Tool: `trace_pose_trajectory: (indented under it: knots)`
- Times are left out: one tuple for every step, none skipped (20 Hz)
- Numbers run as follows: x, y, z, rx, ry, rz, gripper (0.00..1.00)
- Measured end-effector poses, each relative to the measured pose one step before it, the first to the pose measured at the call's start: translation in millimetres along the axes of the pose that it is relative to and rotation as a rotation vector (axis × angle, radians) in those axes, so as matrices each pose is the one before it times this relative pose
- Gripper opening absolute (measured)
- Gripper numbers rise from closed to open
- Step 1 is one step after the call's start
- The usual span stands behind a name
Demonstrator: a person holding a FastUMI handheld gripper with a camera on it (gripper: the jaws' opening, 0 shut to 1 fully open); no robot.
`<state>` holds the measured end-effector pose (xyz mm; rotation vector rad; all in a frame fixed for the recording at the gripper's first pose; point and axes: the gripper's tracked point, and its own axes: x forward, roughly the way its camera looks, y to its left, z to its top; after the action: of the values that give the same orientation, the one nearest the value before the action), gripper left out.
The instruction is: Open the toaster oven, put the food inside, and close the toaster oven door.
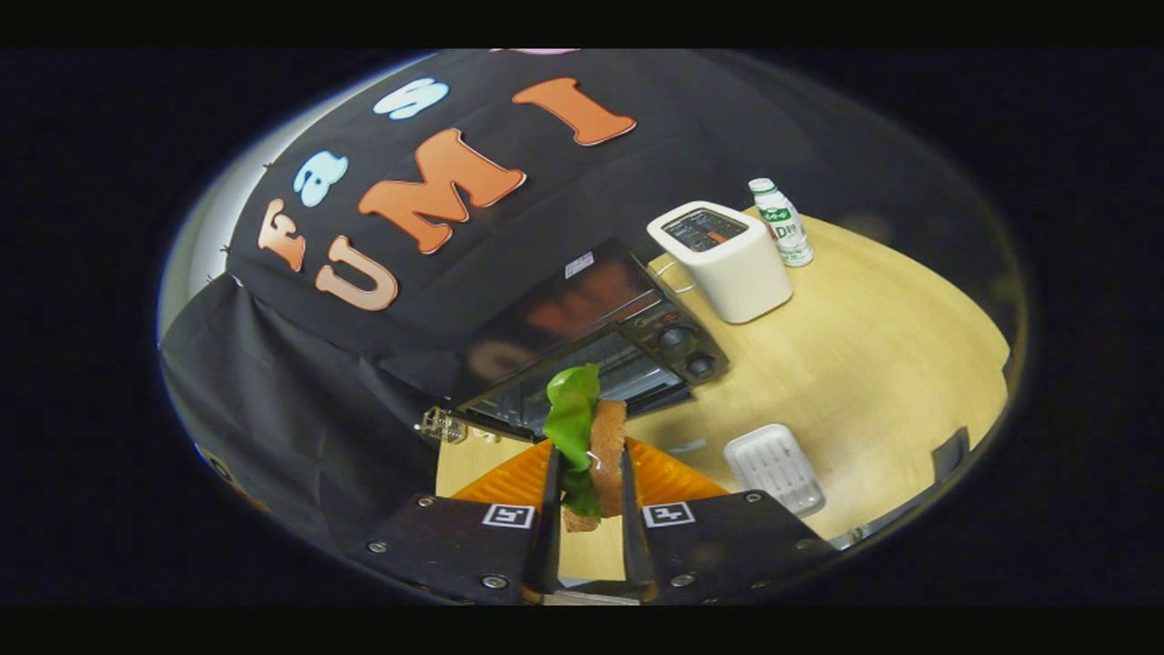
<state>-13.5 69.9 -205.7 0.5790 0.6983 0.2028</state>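
My gripper (588, 487) is shut on a sandwich (605, 446), brown bread with a green lettuce leaf (571, 414) sticking up, held upright between both fingers. Under it lies an orange plate (668, 478) on the wooden table (873, 364). Beyond the sandwich stands the black toaster oven (600, 350); its glass door (523, 400) hangs open toward me, and two knobs sit on its right panel. The whole scene is tilted in this view.
A white pop-up toaster (727, 264) stands to the right of the oven, with a small white bottle (782, 223) behind it. A white ridged tray (775, 467) lies on the table right of the orange plate. The booth's black cloth hangs behind.
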Motion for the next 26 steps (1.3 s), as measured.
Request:
trace_pose_trajectory:
  knots:
    - [8.68,1.13,-2.24,0.03387,-0.02226,-0.00076,0.29]
    - [10.45,2.48,-2.55,0.04133,-0.01368,0.00535,0.29]
    - [11.54,2.4,-4.4,0.04462,-0.00838,0.01039,0.29]
    - [10.78,1.87,-3.09,0.04271,-0.00767,0.0072,0.29]
    - [10.01,-1.15,-2.62,0.04269,-0.01272,-0.00213,0.29]
    - [10.55,-1.59,-2.69,0.03175,-0.01274,-0.01048,0.29]
    - [11.55,-1.3,-2.6,0.01817,-0.01464,-0.00723,0.29]
    - [11.07,1.26,-3.62,0.02331,-0.01149,-0.00082,0.29]
    - [7.97,3.95,-5.29,0.025,-0.00412,0.01113,0.29]
    - [8.36,5.45,-3.89,0.0284,-0.00351,0.01955,0.29]
    - [8.88,4.7,-2.6,0.02527,-0.00971,0.01902,0.29]
    - [10.0,2.3,-2.95,0.02302,-0.01059,0.00534,0.29]
    - [9.21,0.17,-3.3,0.01613,-0.0087,-0.0031,0.29]
    - [12.01,-1.29,-2.12,0.01359,-0.01216,-0.00799,0.29]
    - [7.48,-0.04,-1.55,0.02221,-0.01349,-0.00632,0.29]
    - [9.12,1.98,1.73,0.03205,-0.02172,0.00644,0.29]
    - [7.57,4.74,0.75,0.04212,-0.02409,0.01254,0.29]
    - [7.44,2.59,4.11,0.03623,-0.02622,0.00722,0.29]
    - [10.21,-0.9,4.35,0.02745,-0.02969,-0.00473,0.29]
    - [8.55,-3.17,4.2,0.02216,-0.02632,-0.01184,0.29]
    - [7.32,-3.94,4.0,0.02245,-0.02353,-0.0106,0.29]
    - [6.28,-2.27,0.97,0.02203,-0.01014,-0.00419,0.29]
    - [3.77,2.44,-1.97,0.03296,0.00495,0.00028,0.29]
    - [4.09,1.0,-0.25,0.02123,-0.00222,-0.00285,0.29]
    - [3.36,-0.66,1.76,0.00856,-0.0069,-0.00813,0.29]
    - [4.14,-0.9,-0.81,0.00618,-0.00151,-0.00056,0.29]
